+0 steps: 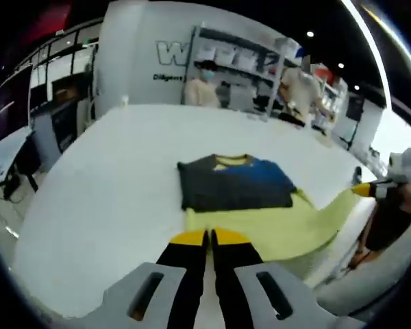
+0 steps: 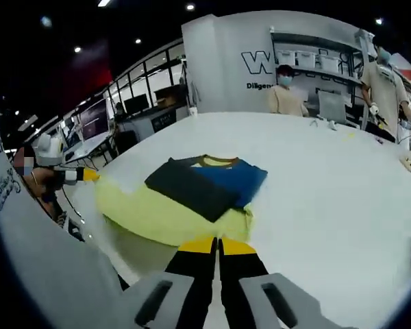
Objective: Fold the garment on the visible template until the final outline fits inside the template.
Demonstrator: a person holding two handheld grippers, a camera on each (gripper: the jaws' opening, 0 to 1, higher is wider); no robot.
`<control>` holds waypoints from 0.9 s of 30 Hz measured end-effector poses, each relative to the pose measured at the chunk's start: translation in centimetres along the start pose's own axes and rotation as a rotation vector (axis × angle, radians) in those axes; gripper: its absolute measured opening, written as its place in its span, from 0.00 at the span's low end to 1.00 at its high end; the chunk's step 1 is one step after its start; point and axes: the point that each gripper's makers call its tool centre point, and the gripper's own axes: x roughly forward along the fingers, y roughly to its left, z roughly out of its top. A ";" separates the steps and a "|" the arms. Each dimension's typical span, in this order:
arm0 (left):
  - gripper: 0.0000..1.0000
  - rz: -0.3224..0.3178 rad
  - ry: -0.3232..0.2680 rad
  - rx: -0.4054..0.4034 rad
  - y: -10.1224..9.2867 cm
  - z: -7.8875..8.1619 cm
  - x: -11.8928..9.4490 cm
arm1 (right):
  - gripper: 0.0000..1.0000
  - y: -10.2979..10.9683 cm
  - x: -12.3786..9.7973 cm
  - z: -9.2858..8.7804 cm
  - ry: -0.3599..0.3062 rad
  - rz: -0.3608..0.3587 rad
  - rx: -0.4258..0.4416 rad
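Setting: workshop hall with shelving and people standing at the back; a broad white bench [image 1: 109, 192] carries the work.
Garment: a folded garment [image 1: 233, 184] — dark grey with a blue part and a yellow collar — lies on a pale yellow template [image 1: 288, 229] near the bench's near edge.
Fit: the dark fold sits within the yellow on most sides; whether every edge is inside, I cannot tell.
Left tongs: the left tongs [image 1: 210, 236] have tips pressed together, holding nothing, poised just short of the template's near edge.
Right tongs: the right tongs [image 2: 217, 243] are likewise closed and empty, at the template's edge in the right gripper view.
Direction: the garment lies straight ahead of both tongs, slightly beyond the tips.
Long axis: runs across the left tongs' line of reach — skewed diagonally in the right gripper view.
Nearer: neither clearly; both sit about equally close.
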 end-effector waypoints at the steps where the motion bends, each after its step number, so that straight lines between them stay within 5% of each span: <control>1: 0.00 -0.002 -0.021 0.005 0.0 1.2 0.1 | 0.00 -0.4 0.1 1.1 -0.023 -0.005 0.000; 15: 0.00 -0.028 -0.146 0.014 0.5 7.7 4.1 | 0.00 -3.5 2.5 7.4 -0.142 -0.027 0.043; 27: 0.00 -0.044 -0.159 0.079 1.5 11.4 8.2 | 0.00 -5.7 6.3 10.5 -0.156 -0.051 0.076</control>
